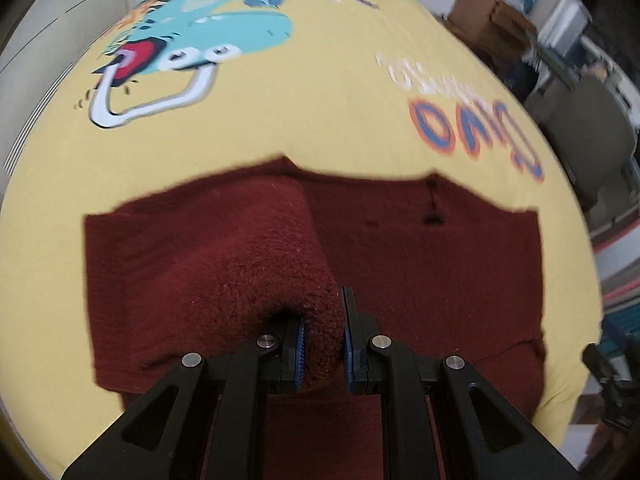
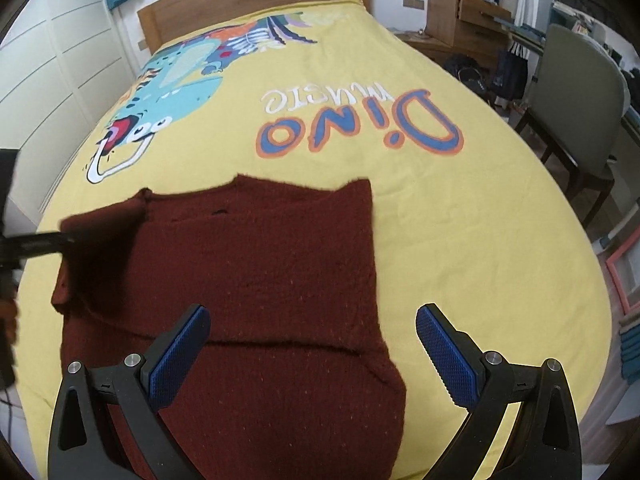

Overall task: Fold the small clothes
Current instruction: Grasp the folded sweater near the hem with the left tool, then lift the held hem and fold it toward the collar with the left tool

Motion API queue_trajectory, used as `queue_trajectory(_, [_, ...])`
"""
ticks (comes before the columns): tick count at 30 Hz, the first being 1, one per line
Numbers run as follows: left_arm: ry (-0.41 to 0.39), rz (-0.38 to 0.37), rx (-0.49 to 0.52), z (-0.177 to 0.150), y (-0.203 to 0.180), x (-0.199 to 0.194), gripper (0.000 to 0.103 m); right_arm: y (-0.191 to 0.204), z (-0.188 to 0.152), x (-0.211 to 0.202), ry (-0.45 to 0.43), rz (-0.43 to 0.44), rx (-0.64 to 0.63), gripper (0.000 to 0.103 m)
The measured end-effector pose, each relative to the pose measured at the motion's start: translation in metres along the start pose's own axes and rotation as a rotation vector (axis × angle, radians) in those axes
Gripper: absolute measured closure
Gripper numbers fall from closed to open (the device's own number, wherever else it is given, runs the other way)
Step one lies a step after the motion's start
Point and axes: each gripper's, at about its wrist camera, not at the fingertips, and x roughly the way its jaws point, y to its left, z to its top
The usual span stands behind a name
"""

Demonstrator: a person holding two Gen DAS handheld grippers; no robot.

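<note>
A dark red knitted sweater (image 2: 260,264) lies flat on a yellow bedspread (image 2: 460,208). My left gripper (image 1: 324,354) is shut on a fold of the sweater's sleeve (image 1: 256,256) and holds it lifted above the sweater body (image 1: 432,272). In the right wrist view the left gripper (image 2: 24,246) shows at the left edge with the lifted sleeve (image 2: 100,232). My right gripper (image 2: 312,354) is open and empty, hovering over the sweater's near right part, its blue pads (image 2: 444,356) wide apart.
The bedspread carries a cartoon dinosaur print (image 2: 168,92) and "Dino" lettering (image 2: 360,128). A wooden headboard (image 2: 248,0) is at the far end. White wardrobe doors (image 2: 48,72) stand left. A chair (image 2: 580,100) and cluttered shelves (image 2: 472,12) stand right.
</note>
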Motion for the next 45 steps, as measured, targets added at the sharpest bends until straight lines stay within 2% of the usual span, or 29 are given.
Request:
queue_trajectory(8, [0.071, 0.077, 0.041, -0.040, -0.006, 0.037, 0.091, -0.002, -0.025, 0.018, 0.067, 0.010, 0.010, 0.001])
queue_trajectory(15, [0.078, 0.097, 0.061, -0.048, -0.003, 0.041, 0.089, -0.003, -0.040, 0.031, 0.106, 0.011, 0.025, 0.001])
queue_trajectory(17, [0.088, 0.105, 0.077, -0.047, -0.006, 0.043, 0.085, -0.002, -0.042, 0.033, 0.112, 0.012, 0.024, 0.001])
queue_trajectory(20, [0.110, 0.091, 0.077, -0.046, -0.008, 0.045, 0.066, -0.003, -0.042, 0.034, 0.116, 0.010, 0.022, 0.001])
queue_trajectory(21, [0.117, 0.085, 0.079, -0.045, -0.009, 0.045, 0.044, -0.004, -0.042, 0.033, 0.115, 0.010, 0.024, 0.001])
queue_trajectory(22, [0.128, 0.087, 0.080, -0.045, -0.011, 0.045, 0.016, -0.004, -0.042, 0.033, 0.113, 0.010, 0.026, 0.001])
queue_trajectory(23, [0.136, 0.092, 0.077, -0.046, -0.012, 0.045, 0.006, -0.005, -0.042, 0.032, 0.107, 0.013, 0.028, 0.001])
queue_trajectory(24, [0.134, 0.086, 0.073, -0.047, -0.012, 0.043, 0.001, -0.005, -0.042, 0.032, 0.103, 0.017, 0.029, 0.001])
queue_trajectory(30, [0.099, 0.056, 0.077, -0.049, -0.002, 0.026, 0.001, -0.006, -0.043, 0.032, 0.102, 0.027, 0.030, 0.001])
queue_trajectory(34, [0.050, 0.075, 0.104, -0.053, 0.009, 0.001, 0.001, -0.006, -0.045, 0.033, 0.113, 0.041, 0.029, 0.001])
queue_trajectory(38, [0.026, 0.087, 0.102, -0.060, 0.038, -0.025, 0.001, -0.005, -0.045, 0.034, 0.117, 0.042, 0.030, 0.001])
queue_trajectory(39, [0.057, 0.151, 0.097, -0.064, 0.046, -0.031, 0.001, -0.004, -0.045, 0.034, 0.117, 0.041, 0.028, 0.001])
queue_trajectory(42, [0.065, 0.231, 0.071, -0.079, 0.081, -0.043, 0.001, 0.000, -0.044, 0.035, 0.121, 0.040, 0.020, 0.000])
queue_trajectory(45, [0.116, 0.275, -0.019, -0.092, 0.118, -0.036, 0.001, 0.008, -0.045, 0.038, 0.131, 0.043, 0.003, 0.001])
